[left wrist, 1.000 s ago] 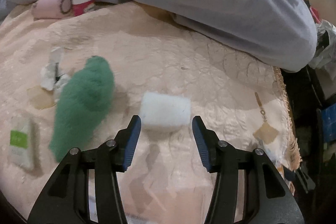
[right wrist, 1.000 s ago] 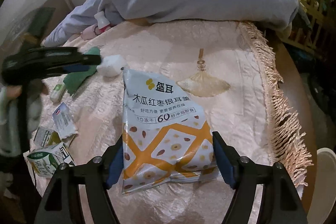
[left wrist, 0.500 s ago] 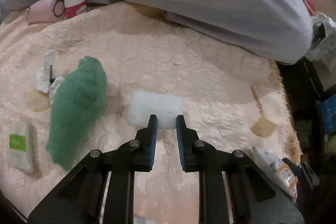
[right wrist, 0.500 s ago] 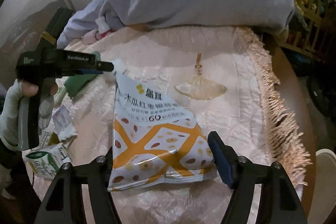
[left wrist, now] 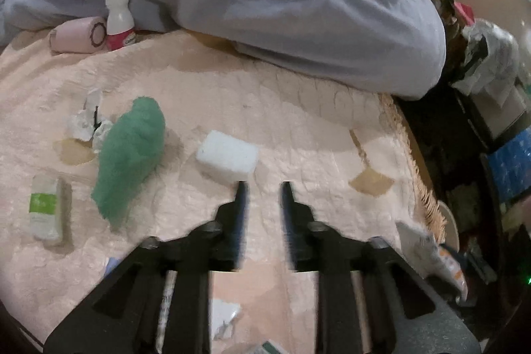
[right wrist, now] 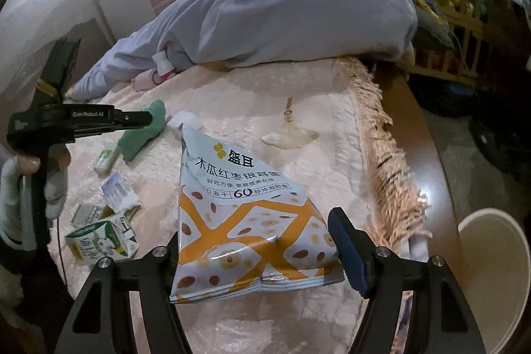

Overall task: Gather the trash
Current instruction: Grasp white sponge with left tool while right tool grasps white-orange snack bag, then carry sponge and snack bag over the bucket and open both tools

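My right gripper [right wrist: 259,254] is shut on a white and orange snack bag [right wrist: 245,214] and holds it just above the pink tablecloth [right wrist: 318,121]. The same bag [left wrist: 434,254] shows at the lower right of the left wrist view. My left gripper [left wrist: 263,191] hovers just short of a white foam block [left wrist: 227,155]. Its jaws are opening and nothing is between them. Left of the block lie a green cloth [left wrist: 129,151], crumpled tissue [left wrist: 83,125] and a small white and green packet [left wrist: 46,208].
A milk carton [right wrist: 103,241] and a torn wrapper [right wrist: 119,194] lie near the person's gloved hand [right wrist: 20,175]. A grey-blue quilt [left wrist: 265,5], a small bottle [left wrist: 117,22] and a pink roll [left wrist: 76,35] line the far side. A white bin [right wrist: 491,271] stands below the fringed edge [right wrist: 381,155].
The left gripper closed beside the foam block without taking it, then rose and partly opened. The right gripper lifted the bag and carried it toward the table edge, bringing the bin into view.
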Tool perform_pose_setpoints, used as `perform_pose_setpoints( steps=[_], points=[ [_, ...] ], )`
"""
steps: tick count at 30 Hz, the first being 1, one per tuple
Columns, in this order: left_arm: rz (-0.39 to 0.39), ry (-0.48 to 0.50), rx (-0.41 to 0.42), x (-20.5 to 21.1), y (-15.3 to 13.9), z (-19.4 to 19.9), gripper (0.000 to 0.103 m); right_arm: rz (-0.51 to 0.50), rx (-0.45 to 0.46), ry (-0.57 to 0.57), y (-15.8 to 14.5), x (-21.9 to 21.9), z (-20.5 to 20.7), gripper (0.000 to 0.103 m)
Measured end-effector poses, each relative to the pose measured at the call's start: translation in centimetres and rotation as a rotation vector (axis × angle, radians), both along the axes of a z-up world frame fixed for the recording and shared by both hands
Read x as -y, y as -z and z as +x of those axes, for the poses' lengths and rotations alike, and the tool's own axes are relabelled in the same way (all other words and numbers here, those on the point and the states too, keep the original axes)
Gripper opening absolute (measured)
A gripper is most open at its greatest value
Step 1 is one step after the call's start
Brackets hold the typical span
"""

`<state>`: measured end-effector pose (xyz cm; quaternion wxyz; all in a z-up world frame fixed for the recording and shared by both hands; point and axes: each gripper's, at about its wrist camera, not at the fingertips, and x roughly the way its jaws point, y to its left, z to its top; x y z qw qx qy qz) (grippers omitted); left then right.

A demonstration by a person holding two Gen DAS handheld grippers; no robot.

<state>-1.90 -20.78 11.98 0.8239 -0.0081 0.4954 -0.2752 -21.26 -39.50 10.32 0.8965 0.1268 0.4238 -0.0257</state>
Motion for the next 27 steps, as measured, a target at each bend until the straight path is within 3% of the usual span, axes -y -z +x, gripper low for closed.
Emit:
perform_pose_setpoints(
  steps=[1, 3, 8, 14, 16, 17, 19, 27],
  points=[
    [0.009, -0.012, 0.011, 0.2, 0.2, 0.6, 0.058, 0.011, 0.002, 0.002, 0.0, 0.1, -0.1, 0.069],
    [0.027, -0.039, 0.024, 0.2, 0.8, 1.7, 0.059, 0.015, 0.007, 0.003, 0.1, 0.1, -0.1, 0.069],
    [0.121, -0.062, -0.034, 1.8, 4.7, 4.9, 0.059, 0.03, 0.012, -0.003, 0.6, 0.1, 0.4, 0.069],
    [0.206, -0.034, -0.068, 3.8, 7.4, 6.1, 0.059, 0.041, -0.002, -0.017, 1.4, 0.5, 1.1, 0.069],
    [0.191, -0.047, -0.073, 3.6, 7.1, 6.0, 0.054, 0.043, -0.005, -0.018, 1.7, 0.5, 1.3, 0.069],
    [0.173, -0.048, -0.07, 3.3, 6.7, 5.9, 0.046, 0.044, -0.003, -0.017, 1.8, 0.6, 1.4, 0.069],
    [0.147, -0.035, -0.054, 2.8, 5.6, 5.2, 0.043, 0.04, 0.005, -0.013, 1.8, 0.5, 1.3, 0.069],
    [0.11, 0.053, 0.029, 3.1, 1.0, -1.3, 0.043, 0.034, 0.037, 0.014, 0.5, 0.7, -0.4, 0.069]
  ],
)
